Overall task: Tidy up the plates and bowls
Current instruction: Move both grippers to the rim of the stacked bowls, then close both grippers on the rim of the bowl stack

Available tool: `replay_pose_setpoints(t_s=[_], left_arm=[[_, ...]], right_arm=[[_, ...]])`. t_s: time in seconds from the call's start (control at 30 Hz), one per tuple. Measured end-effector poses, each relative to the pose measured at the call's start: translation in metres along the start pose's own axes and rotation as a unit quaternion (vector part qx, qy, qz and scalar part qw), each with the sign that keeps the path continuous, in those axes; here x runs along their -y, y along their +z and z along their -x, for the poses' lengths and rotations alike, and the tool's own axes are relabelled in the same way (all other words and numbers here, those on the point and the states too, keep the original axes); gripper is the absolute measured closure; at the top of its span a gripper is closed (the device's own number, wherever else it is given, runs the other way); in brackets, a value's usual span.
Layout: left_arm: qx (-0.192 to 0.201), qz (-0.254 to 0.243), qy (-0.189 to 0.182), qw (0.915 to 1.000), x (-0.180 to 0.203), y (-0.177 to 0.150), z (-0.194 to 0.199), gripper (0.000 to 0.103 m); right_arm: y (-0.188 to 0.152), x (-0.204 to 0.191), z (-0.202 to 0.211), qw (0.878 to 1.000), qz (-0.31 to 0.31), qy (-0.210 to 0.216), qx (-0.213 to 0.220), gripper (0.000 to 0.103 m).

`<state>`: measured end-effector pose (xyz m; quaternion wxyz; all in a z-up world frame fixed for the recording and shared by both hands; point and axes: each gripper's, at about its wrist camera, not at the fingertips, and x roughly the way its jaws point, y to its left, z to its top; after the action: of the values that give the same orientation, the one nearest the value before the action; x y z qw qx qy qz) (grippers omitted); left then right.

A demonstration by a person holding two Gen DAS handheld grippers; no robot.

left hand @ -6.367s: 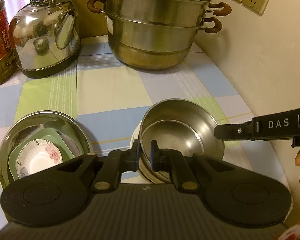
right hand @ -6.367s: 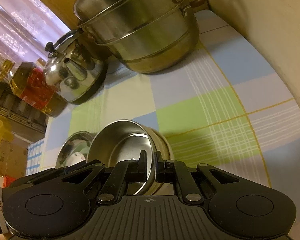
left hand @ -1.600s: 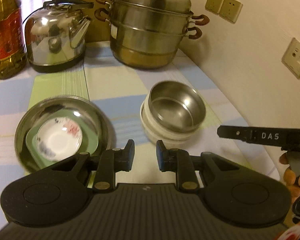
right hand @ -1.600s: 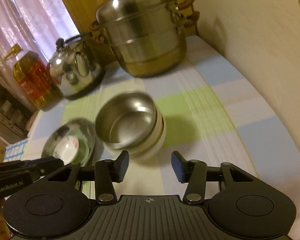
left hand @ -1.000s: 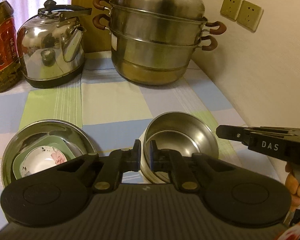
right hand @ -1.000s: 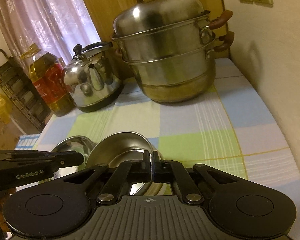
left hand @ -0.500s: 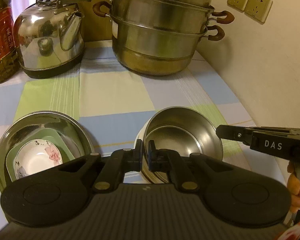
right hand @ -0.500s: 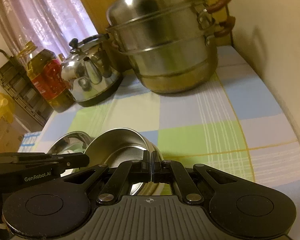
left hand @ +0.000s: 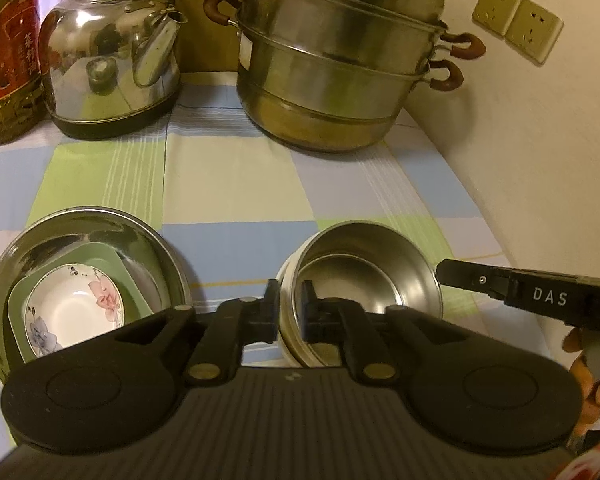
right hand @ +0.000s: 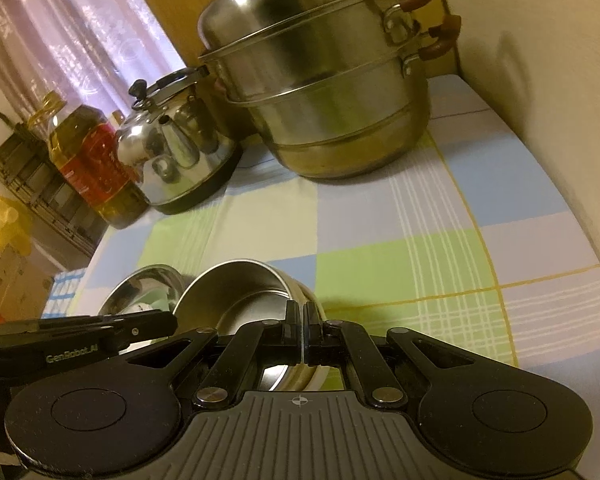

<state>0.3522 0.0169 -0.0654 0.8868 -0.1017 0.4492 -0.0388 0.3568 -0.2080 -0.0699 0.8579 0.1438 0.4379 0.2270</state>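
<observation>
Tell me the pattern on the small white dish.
Pink and blue flowers on the small white dish; left wrist view.

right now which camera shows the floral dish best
The left wrist view: the floral dish lies open to view, nested on a green plate. In the right wrist view it is almost wholly hidden behind the left gripper.

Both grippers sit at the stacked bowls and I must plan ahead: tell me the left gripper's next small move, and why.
Probably let the left gripper finish opening and draw back off the rim. Its jaws are opening astride the rims. The steel bowl already sits nested in the white bowl, and the right gripper pinches its rim, so the left grip seems unneeded.
</observation>
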Motion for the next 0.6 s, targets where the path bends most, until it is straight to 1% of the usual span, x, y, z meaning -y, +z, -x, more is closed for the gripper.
replay_pose_setpoints(t_s=[0.03, 0.07, 0.1, 0.13, 0.17, 0.2, 0.27, 0.37, 0.47, 0.53, 0.57, 0.6], left_arm=[[0.001, 0.004, -0.002, 1.0, -0.001, 0.0, 0.001, 0.082], [0.001, 0.007, -0.003, 1.0, -0.001, 0.001, 0.002, 0.075], [0.0, 0.01, -0.005, 0.9999, -0.001, 0.001, 0.003, 0.07], [-0.002, 0.013, -0.009, 0.9999, -0.001, 0.001, 0.002, 0.068], [-0.004, 0.015, -0.01, 0.9998, -0.001, 0.0, 0.001, 0.066], [-0.008, 0.018, -0.009, 0.9998, -0.001, -0.001, -0.002, 0.066], [-0.019, 0.021, -0.009, 0.9996, -0.001, -0.003, -0.009, 0.066], [-0.037, 0.034, -0.014, 0.9986, -0.003, -0.006, -0.019, 0.066], [-0.043, 0.037, -0.015, 0.9983, -0.002, -0.009, -0.026, 0.068], [-0.047, 0.037, -0.01, 0.9982, -0.002, -0.01, -0.029, 0.069], [-0.049, 0.038, -0.011, 0.998, -0.003, -0.01, -0.031, 0.071], [-0.053, 0.041, -0.013, 0.9977, -0.004, -0.011, -0.033, 0.072]], right_arm=[[0.001, 0.001, 0.001, 1.0, -0.003, 0.001, -0.001, 0.101], [0.003, 0.001, 0.001, 1.0, -0.004, 0.002, -0.001, 0.099], [0.004, 0.001, 0.002, 1.0, -0.006, 0.005, -0.002, 0.09], [0.005, 0.001, 0.002, 1.0, -0.006, 0.006, -0.002, 0.081], [0.005, 0.001, 0.002, 1.0, -0.006, 0.007, -0.003, 0.059], [0.005, 0.001, 0.001, 1.0, -0.005, 0.007, -0.002, 0.052], [0.004, -0.001, -0.003, 1.0, 0.002, 0.004, -0.006, 0.052], [0.001, -0.003, -0.018, 1.0, 0.006, -0.007, -0.029, 0.052], [0.0, 0.0, -0.033, 0.999, -0.006, -0.01, -0.052, 0.052], [0.0, 0.001, -0.04, 0.998, -0.011, -0.011, -0.059, 0.052], [0.0, 0.001, -0.043, 0.998, -0.011, -0.013, -0.063, 0.053], [0.0, 0.001, -0.044, 0.998, -0.011, -0.014, -0.066, 0.056]])
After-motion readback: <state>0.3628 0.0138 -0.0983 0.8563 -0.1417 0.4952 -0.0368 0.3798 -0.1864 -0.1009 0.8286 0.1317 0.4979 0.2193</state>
